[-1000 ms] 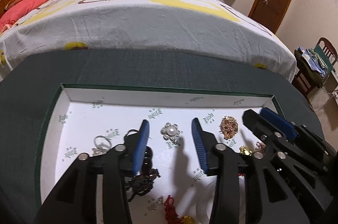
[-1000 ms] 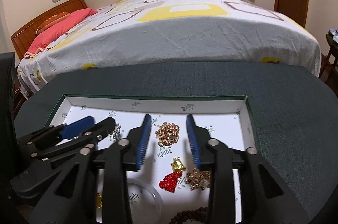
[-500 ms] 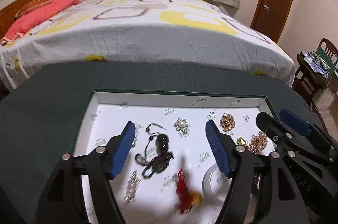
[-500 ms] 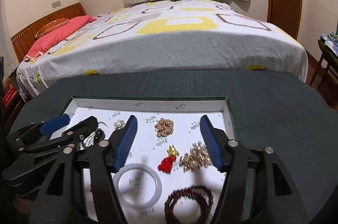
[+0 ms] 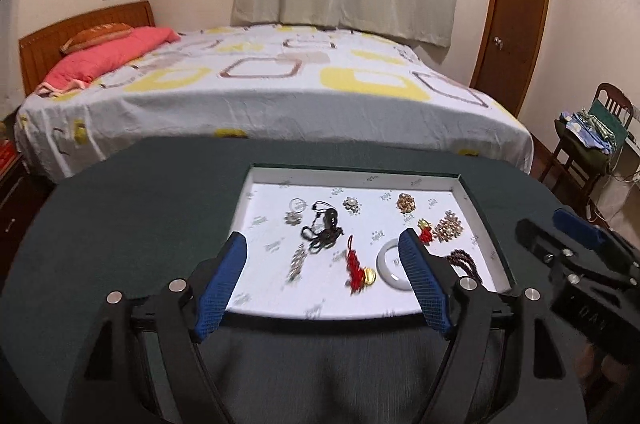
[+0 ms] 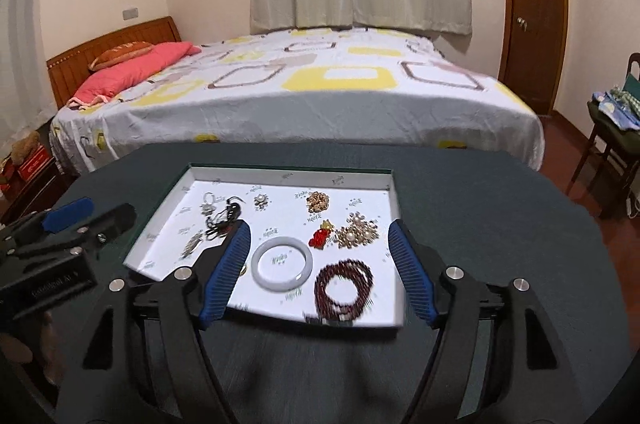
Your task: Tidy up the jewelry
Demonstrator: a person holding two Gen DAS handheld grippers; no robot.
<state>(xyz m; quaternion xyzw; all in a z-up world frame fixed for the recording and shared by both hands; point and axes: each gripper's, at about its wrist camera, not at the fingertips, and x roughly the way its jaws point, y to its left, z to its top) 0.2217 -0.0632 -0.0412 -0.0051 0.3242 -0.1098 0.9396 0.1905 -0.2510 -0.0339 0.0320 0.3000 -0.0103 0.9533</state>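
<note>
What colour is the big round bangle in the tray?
The bangle is milky white. The right wrist view shows it best.

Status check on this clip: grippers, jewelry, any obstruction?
Left gripper and right gripper both opening, nothing between fingers. Jewelry lies spread in the white tray, including white bangle and dark red bead strand. No obstruction seen.

Both grippers raised, tilted downward, jaws spreading with nothing between them.

The left gripper [image 5: 322,266] points down and forward, its blue pads wide apart and opening, empty. The right gripper [image 6: 320,256] sits level beside it on the right, angled the same way, its jaws also opening and empty. Each appears at the edge of the other's view, well apart, neither touching.
</note>
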